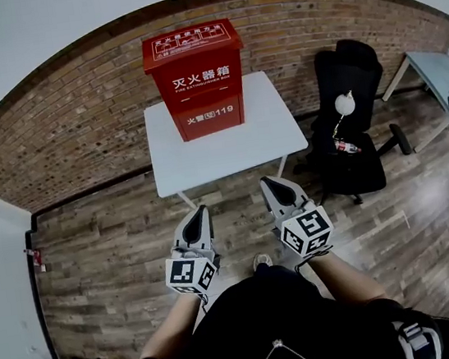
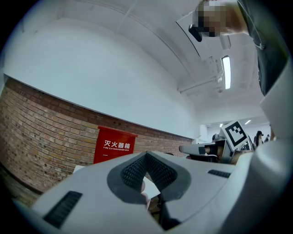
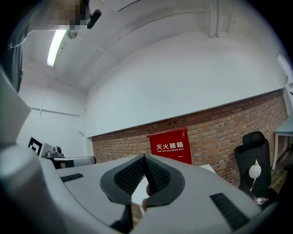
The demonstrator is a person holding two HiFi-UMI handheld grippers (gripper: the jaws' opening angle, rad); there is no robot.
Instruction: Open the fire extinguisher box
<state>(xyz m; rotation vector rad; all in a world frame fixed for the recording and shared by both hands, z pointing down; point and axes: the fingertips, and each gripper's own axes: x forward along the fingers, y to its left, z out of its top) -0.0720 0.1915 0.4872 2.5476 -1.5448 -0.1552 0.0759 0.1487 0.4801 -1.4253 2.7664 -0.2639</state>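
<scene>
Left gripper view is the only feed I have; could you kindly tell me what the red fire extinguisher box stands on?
Observer: The fire extinguisher box stands upright on a small white table, on its rear part, nearer the brick wall.
Operator: Thank you. Are both tongs close to it?
Observer: No. The left tongs and right tongs are both short of the table's front edge, touching nothing.
Operator: And are the right tongs open?
Observer: The right gripper view shows them shut, with nothing between them.
</scene>
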